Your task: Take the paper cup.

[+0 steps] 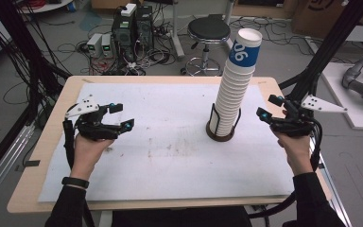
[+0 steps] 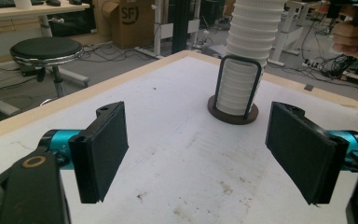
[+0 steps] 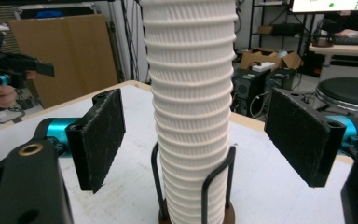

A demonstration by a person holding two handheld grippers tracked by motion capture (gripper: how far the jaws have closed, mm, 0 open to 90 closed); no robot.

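White mat (image 1: 170, 156) across your wooden table, tall stack of paper cups (image 1: 234, 85) upright in its dark wire holder (image 1: 220, 132) right of the mat's middle, your right gripper (image 1: 270, 108) just right of the stack, jaws apart and empty, your left gripper (image 1: 121, 116) well left of it, jaws apart, holding nothing.

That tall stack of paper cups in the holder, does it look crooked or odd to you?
Yes. The stack of paper cups leans to the right as it rises from its dark wire holder, so the blue-printed top cup sits off to one side of the base. The white table cover also shows brownish stains near its middle. Nothing is spilled.
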